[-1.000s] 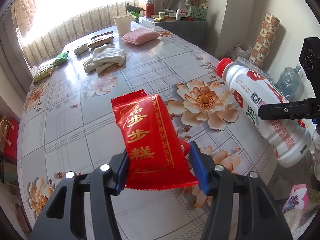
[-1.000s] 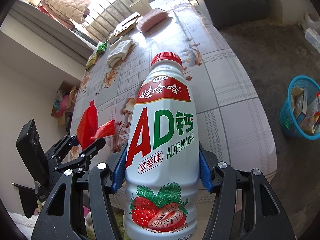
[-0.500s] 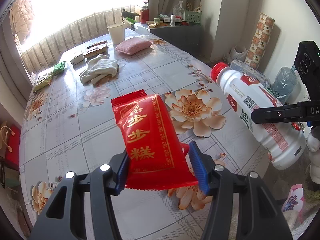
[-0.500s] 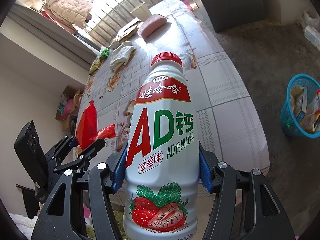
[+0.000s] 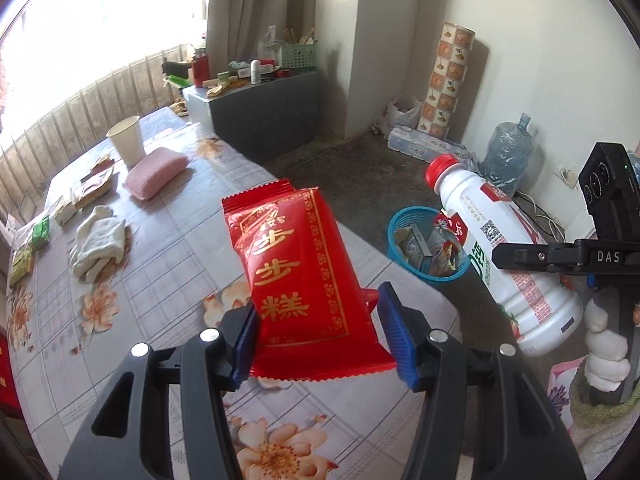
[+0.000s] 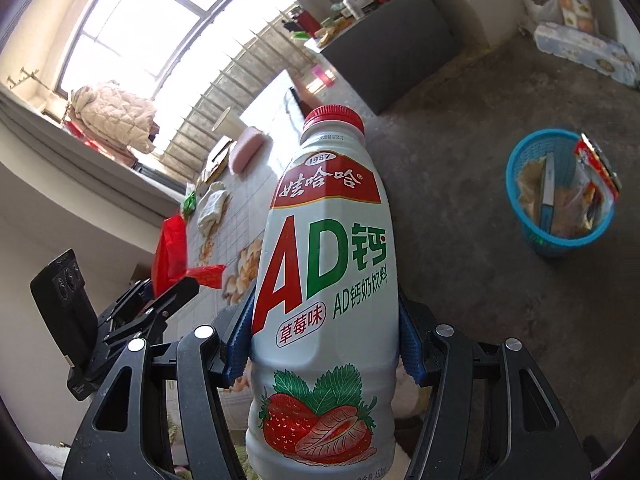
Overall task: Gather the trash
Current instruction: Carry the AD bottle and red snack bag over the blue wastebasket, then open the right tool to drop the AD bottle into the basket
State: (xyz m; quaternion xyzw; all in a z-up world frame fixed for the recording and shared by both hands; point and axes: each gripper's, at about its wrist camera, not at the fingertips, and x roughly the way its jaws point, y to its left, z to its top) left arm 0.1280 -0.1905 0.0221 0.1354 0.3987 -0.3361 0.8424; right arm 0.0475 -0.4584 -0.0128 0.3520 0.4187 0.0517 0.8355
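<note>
Floral-patterned tabletop [image 5: 168, 240] off to the left, blue plastic mesh trash basket [image 5: 404, 216] on the floor just past its edge, already part full. Right tongs [image 6: 324, 344] clenched on white strawberry-label plastic drink bottle [image 6: 324, 280], gripped mid-body, cap forward. Left tongs [image 5: 316, 340] clamp red foil snack wrapper [image 5: 296, 264] by its lower end. Both aimed basket-ward, likely for dropping.

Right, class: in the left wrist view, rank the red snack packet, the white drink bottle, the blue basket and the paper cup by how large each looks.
1. Red snack packet, though nearness to the camera inflates it.
2. White drink bottle, a close second, also near.
3. Blue basket.
4. Paper cup, farthest away.
</note>
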